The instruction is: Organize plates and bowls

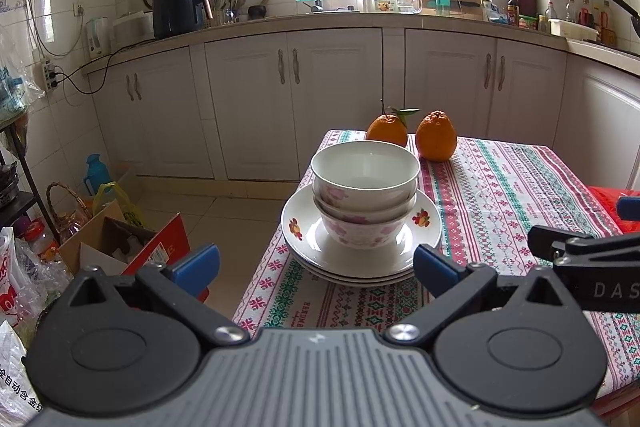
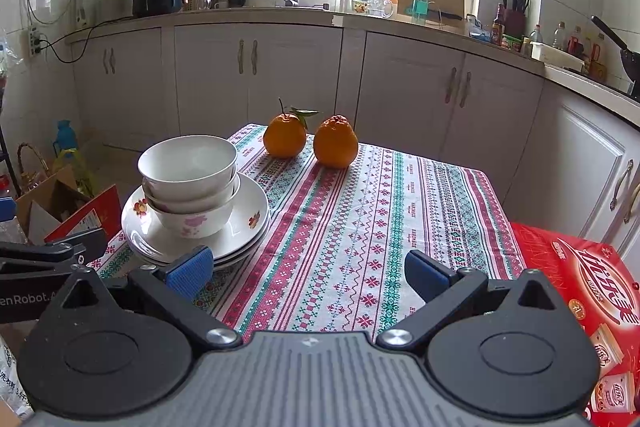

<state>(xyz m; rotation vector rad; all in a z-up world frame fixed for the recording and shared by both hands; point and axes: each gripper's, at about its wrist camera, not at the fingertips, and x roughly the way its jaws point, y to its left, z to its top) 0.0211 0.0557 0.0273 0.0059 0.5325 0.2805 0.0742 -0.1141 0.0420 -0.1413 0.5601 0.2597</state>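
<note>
On the table's (image 2: 400, 211) ten-o'clock corner stood three nested bowls (image 1: 365, 193) upon stacked plates (image 1: 360, 239), glazed, slippery, breakable, best gripped at the rim; left gripper (image 1: 316, 263) and right gripper (image 2: 308, 273) gaped wide, empty.

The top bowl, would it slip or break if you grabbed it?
The top bowl looks glazed and shiny, so probably slippery. It seems ceramic, so likely breakable. It only nests in the bowls below, so it should lift free.

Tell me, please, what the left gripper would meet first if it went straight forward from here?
Most likely the stack of plates, whose near rim lies between the open left gripper fingers, with the nested bowls just behind. Depth is uncertain.
</note>
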